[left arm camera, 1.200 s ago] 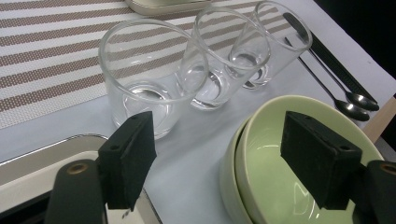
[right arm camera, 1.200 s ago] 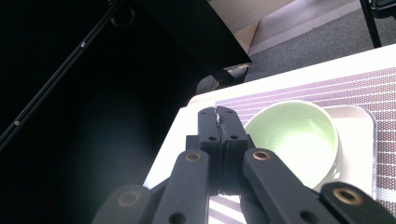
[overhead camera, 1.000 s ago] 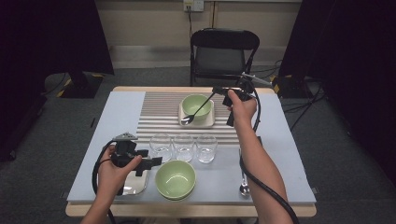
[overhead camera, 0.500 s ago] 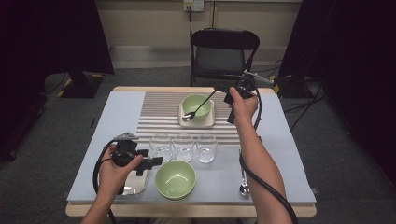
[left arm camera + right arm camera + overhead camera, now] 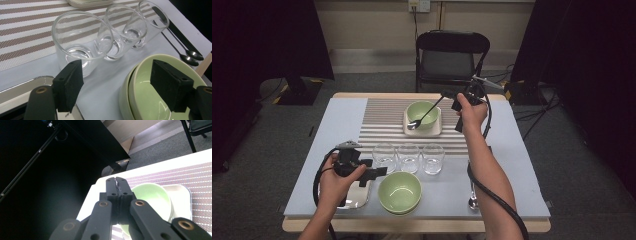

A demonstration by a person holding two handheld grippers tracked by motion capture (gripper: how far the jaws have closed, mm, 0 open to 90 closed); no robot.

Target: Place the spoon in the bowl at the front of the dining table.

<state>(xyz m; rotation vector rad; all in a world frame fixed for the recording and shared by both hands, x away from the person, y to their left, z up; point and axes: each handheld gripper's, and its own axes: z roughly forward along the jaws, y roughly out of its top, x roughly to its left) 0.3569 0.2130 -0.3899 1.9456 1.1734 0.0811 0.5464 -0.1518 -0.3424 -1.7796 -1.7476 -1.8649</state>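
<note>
The right tongs (image 5: 447, 94) are pinching the top end of a spoon (image 5: 424, 116) handle, and the scoop end is dipped into the green bowl (image 5: 422, 112) sitting on a small cream tray (image 5: 436, 131) toward the far edge of the bench (image 5: 517, 165). Thin metal spoon, so I'd guess light and stiff but pretty slick. Holding it way out at the tip means it could swivel, and a grip nearer the middle of the handle would feel safer. The left tongs (image 5: 379, 171) are spread wide with nothing in them, hovering near the front left corner by three glasses (image 5: 408, 157) and a second green bowl (image 5: 400, 191).
</note>
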